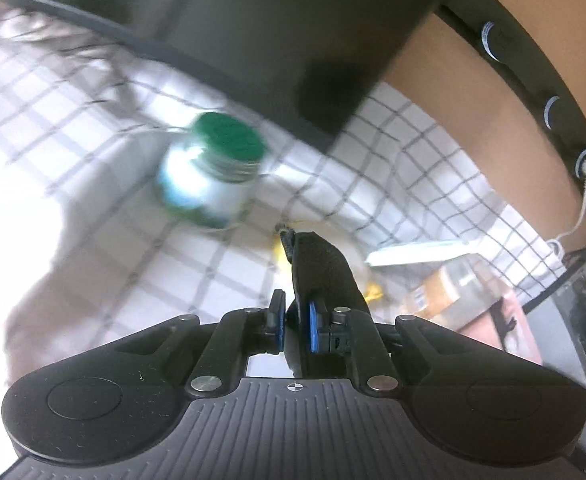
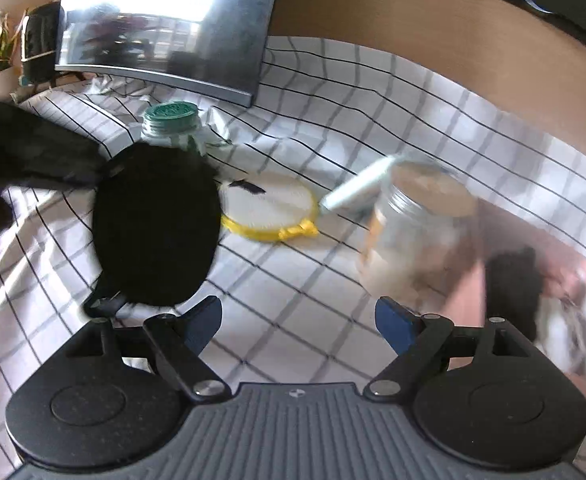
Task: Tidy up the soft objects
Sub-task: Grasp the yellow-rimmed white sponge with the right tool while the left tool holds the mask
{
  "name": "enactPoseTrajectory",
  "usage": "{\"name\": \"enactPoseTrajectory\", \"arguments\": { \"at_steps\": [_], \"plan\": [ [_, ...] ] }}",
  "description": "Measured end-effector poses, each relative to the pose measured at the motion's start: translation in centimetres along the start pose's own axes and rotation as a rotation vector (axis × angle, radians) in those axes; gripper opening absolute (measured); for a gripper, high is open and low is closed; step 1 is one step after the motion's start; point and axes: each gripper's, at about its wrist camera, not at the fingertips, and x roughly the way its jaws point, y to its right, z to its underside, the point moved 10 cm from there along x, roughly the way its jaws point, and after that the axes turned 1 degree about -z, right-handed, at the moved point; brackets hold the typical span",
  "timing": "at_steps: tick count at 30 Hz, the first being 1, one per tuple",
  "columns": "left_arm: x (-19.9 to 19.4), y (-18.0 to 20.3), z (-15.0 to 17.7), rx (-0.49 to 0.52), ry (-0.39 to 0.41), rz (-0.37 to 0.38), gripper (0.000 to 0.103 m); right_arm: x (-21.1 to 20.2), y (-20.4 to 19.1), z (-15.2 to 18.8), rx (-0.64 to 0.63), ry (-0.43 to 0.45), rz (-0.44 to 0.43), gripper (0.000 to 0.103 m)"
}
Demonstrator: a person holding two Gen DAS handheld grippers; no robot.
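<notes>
My left gripper (image 1: 296,326) is shut on a black soft pad (image 1: 321,272) and holds it above the checked cloth (image 1: 133,264). In the right wrist view the same black pad (image 2: 157,232) hangs as a round disc over the cloth, in front of a green-lidded jar (image 2: 171,120). A white round pad with a yellow rim (image 2: 269,210) lies flat on the cloth beyond it. My right gripper (image 2: 299,322) is open and empty above the cloth, apart from both pads.
A clear jar with a beige lid (image 2: 409,236) stands at the right, a white tube (image 2: 357,188) beside it. A pink box (image 2: 553,304) holding dark items sits at the far right. A monitor (image 2: 165,28) stands at the back. The green-lidded jar (image 1: 213,168) shows blurred.
</notes>
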Motion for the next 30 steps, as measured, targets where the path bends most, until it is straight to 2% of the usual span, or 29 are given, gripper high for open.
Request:
{"name": "enactPoseTrajectory", "arguments": {
  "at_steps": [4, 6, 9, 13, 17, 19, 20, 24, 28, 29, 30],
  "plan": [
    [-2.4, -2.7, -0.7, -0.031, 0.032, -0.043, 0.014, 3.0, -1.1, -2.6, 0.033, 0.001, -0.064, 0.085],
    [-3.8, -4.1, -1.1, -0.034, 0.048, -0.065, 0.014, 4.8, -1.7, -4.0, 0.042, 0.005, -0.08, 0.091],
    [-5.2, -5.7, -1.5, -0.038, 0.056, -0.076, 0.014, 7.8, -1.9, -5.6, 0.077, 0.011, -0.06, 0.094],
    [-5.9, -6.8, -1.3, -0.036, 0.047, -0.075, 0.014, 11.6, -1.5, -6.6, 0.207, -0.022, -0.057, 0.095],
    [-5.6, -7.3, -1.1, -0.017, 0.024, -0.059, 0.014, 14.1, -1.3, -7.0, 0.225, -0.052, -0.002, 0.096],
    [-5.1, -7.4, -1.1, -0.011, 0.013, -0.053, 0.014, 15.2, -1.1, -7.2, 0.224, -0.069, 0.014, 0.099],
    [-4.9, -7.3, -1.1, -0.009, 0.007, -0.049, 0.014, 15.5, -1.0, -7.2, 0.226, -0.074, 0.011, 0.103],
    [-4.0, -7.1, -0.9, 0.021, -0.03, -0.037, 0.014, 16.4, -1.4, -7.6, 0.204, -0.077, -0.001, 0.103],
    [-2.2, -6.6, -0.1, 0.051, -0.106, -0.028, 0.014, 16.4, -2.1, -7.7, 0.172, -0.094, -0.025, 0.103],
    [-1.7, -6.6, 0.2, 0.057, -0.13, -0.024, 0.014, 16.2, -2.3, -7.6, 0.167, -0.1, -0.033, 0.102],
    [-1.4, -6.5, 0.4, 0.063, -0.146, -0.021, 0.014, 15.9, -2.3, -7.5, 0.156, -0.099, -0.035, 0.096]
  ]
}}
